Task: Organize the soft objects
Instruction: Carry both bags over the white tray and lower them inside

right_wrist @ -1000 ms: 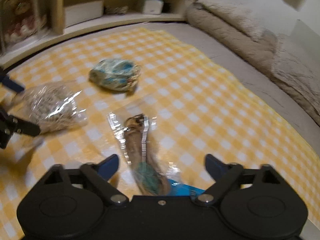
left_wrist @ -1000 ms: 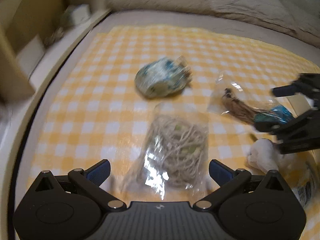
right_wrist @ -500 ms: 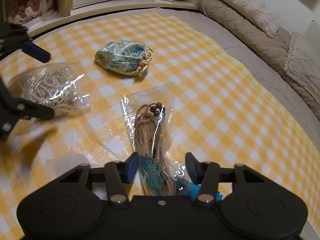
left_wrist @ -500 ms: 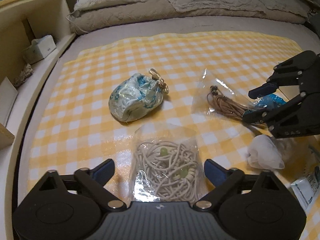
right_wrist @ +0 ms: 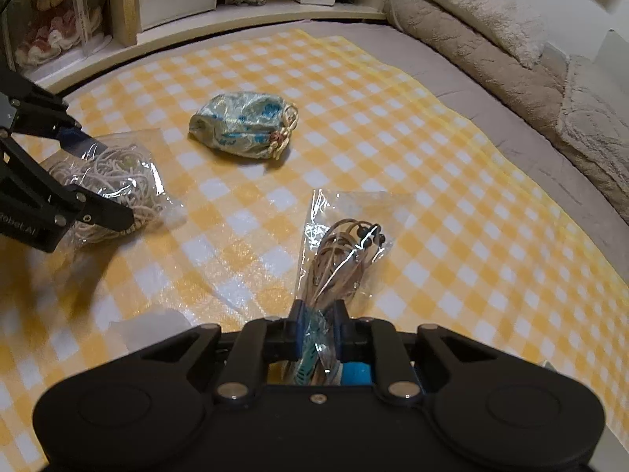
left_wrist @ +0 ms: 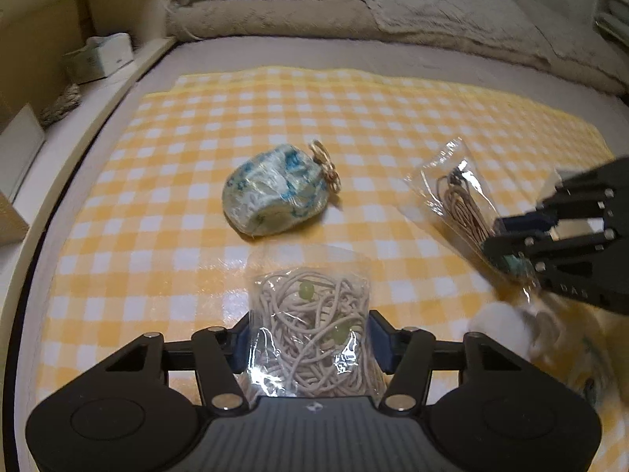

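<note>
My left gripper [left_wrist: 310,338] is closing, and its blue pads press the sides of a clear bag of cream cord [left_wrist: 310,306] lying on the yellow checked cloth [left_wrist: 354,118]. The right wrist view shows that gripper [right_wrist: 114,183] straddling the same bag [right_wrist: 129,181]. My right gripper [right_wrist: 319,322] is closing too, its pads pinched on the near end of a clear bag of brown cord [right_wrist: 346,251]. In the left wrist view this right gripper [left_wrist: 493,236] grips that bag [left_wrist: 456,196] at the right. A blue-and-white brocade pouch [left_wrist: 275,200] lies untouched between and beyond them.
A white soft lump [left_wrist: 499,326] lies near the right gripper. Folded beige blankets [left_wrist: 432,8] line the far side of the bed. A low shelf along the left edge holds a tissue box [left_wrist: 102,55] and a bagged doll [right_wrist: 51,27].
Both pairs of jaws have come in from wide open onto their bags, the left on the cream cord, the right on the brown cord. Neither bag has left the cloth.
</note>
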A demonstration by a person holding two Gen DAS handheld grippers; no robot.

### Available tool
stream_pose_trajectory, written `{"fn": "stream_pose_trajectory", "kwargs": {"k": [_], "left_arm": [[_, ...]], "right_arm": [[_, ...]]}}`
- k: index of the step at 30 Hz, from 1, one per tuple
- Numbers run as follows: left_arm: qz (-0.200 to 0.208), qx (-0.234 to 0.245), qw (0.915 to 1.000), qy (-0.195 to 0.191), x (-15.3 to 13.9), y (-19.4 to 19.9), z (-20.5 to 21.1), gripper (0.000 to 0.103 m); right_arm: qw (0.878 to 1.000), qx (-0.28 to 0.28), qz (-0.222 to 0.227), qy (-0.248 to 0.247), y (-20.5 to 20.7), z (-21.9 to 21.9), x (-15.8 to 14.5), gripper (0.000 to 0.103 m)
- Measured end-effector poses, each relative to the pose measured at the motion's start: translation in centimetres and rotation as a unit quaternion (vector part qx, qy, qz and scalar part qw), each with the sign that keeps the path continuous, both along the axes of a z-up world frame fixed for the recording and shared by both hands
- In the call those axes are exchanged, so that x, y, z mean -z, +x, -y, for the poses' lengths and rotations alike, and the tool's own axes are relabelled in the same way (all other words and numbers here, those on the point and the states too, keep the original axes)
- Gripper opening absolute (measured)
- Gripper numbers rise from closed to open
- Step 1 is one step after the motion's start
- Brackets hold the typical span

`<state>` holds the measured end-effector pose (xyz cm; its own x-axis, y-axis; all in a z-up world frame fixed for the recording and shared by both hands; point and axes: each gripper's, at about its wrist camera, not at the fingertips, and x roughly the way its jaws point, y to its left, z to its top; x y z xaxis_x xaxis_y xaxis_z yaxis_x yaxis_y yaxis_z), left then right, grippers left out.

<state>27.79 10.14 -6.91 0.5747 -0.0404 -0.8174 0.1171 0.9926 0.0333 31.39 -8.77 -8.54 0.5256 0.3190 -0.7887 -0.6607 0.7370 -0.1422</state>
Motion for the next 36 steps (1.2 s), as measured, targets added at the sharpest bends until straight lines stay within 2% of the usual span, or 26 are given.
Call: {"fn": "stream_pose_trajectory", "kwargs": {"k": [10, 17, 24, 36], "left_arm": [[0.054, -0.061, 0.9957, -0.043, -3.9, -1.6, 0.1, 0.058], [0.081, -0.075, 0.9916, -0.067, -6.0, -3.0, 1.1, 0.058], [0.109, -0.064, 0.9876, -0.093, -8.0, -3.7, 3.8, 0.058], [0.129, -0.018, 0.9821, -0.136, -10.5, -4.1, 11.0, 0.058]], "right_arm": [[0.999, 0.023, 0.024, 0.043, -1.8, 2.1, -3.5, 0.013], [0.994, 0.063, 0.054, 0.073, -3.5, 4.9, -6.5, 0.013], [0.984, 0.101, 0.077, 0.125, -5.6, 9.4, -10.2, 0.013], [0.974, 0.168, 0.091, 0.119, -8.8, 17.7, -12.4, 0.013]]}}
